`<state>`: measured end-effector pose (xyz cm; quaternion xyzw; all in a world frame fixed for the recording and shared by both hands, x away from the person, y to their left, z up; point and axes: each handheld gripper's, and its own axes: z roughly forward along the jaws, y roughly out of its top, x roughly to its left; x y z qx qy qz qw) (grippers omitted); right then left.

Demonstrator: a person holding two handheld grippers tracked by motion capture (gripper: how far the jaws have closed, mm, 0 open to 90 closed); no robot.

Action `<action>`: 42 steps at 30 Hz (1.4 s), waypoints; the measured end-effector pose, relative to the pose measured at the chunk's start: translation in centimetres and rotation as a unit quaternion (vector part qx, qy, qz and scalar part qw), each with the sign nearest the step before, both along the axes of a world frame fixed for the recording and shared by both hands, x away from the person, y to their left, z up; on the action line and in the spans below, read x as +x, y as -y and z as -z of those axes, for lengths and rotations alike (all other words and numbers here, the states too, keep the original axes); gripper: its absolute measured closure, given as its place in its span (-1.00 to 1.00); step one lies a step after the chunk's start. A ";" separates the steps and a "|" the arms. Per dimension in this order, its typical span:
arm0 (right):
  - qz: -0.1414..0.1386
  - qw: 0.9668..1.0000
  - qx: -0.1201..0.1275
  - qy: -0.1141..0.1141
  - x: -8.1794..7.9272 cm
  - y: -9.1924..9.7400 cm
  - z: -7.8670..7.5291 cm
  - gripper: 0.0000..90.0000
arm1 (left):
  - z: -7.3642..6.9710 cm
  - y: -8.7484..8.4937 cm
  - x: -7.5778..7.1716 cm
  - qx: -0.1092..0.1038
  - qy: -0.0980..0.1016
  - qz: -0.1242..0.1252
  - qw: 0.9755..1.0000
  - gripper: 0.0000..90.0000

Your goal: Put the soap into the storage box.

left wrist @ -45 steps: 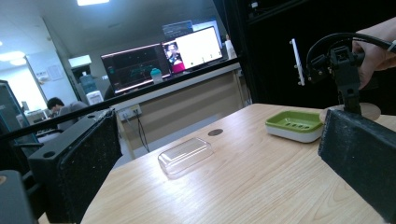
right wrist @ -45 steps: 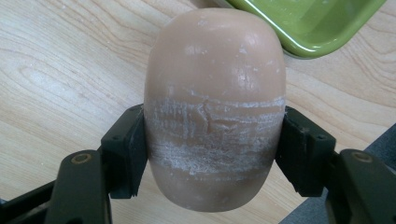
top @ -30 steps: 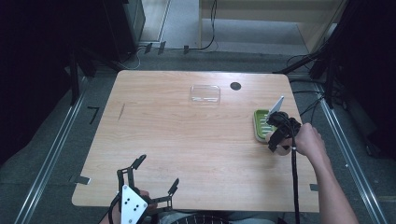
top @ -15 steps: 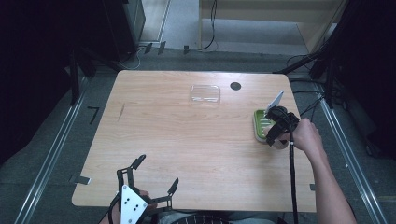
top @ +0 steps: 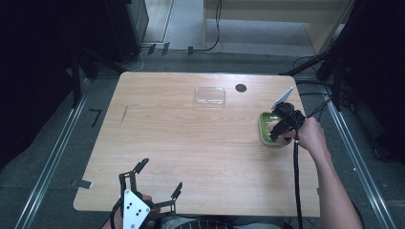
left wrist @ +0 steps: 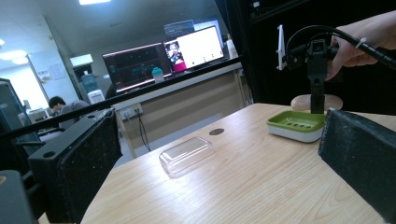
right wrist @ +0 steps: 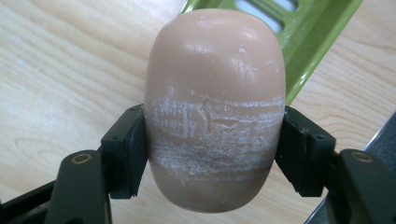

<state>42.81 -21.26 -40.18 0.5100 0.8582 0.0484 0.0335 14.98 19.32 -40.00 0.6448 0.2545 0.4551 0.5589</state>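
Right gripper [right wrist: 212, 154] pinching soap bar [right wrist: 215, 102] across its short sides, holding it above near edge of green soap dish [top: 265, 128]; long axis pointing toward dish. Left gripper [top: 155, 188] spread, well apart.

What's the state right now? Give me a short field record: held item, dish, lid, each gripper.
held item: soap bar, clamped by its sides
right gripper: shut on the soap bar, above the dish's edge
dish: green soap dish, nothing in it, near the table's right edge
lid: clear lid, lying apart at the far middle
left gripper: open, holding nothing, at the near edge
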 end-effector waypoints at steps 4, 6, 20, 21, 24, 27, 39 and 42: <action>0.009 1.000 0.005 0.007 0.4 0.1 0.2 -0.26 | 0.0 0.0 0.0 0.000 0.000 0.000 1.000 -1.00; 0.011 1.000 0.010 0.010 0.6 0.2 0.2 -0.26 | 0.0 0.0 0.0 -0.001 0.000 -0.001 1.000 -1.00; 0.051 0.997 0.038 0.031 1.7 0.4 1.1 -0.26 | 0.0 -0.1 -0.1 -0.002 0.000 -0.003 1.000 -1.00; 0.057 0.997 0.039 0.034 1.8 0.6 1.2 -0.26 | 0.0 -0.1 -0.1 -0.002 0.000 -0.003 1.000 -1.00; 0.067 0.996 0.045 0.040 1.9 1.0 1.4 -0.26 | 0.0 -0.1 -0.1 -0.002 0.000 -0.003 1.000 -1.00; 0.074 0.995 0.050 0.043 2.0 1.2 1.6 -0.26 | 0.0 -0.1 -0.1 -0.002 0.000 -0.003 1.000 -1.00; 0.083 0.993 0.066 0.048 2.5 1.4 2.7 -0.26 | 0.0 -0.2 -0.1 -0.002 0.001 -0.003 1.000 -1.00; 0.089 0.992 0.070 0.048 2.6 1.6 2.9 -0.26 | 0.0 -0.2 -0.1 -0.002 0.001 -0.003 1.000 -1.00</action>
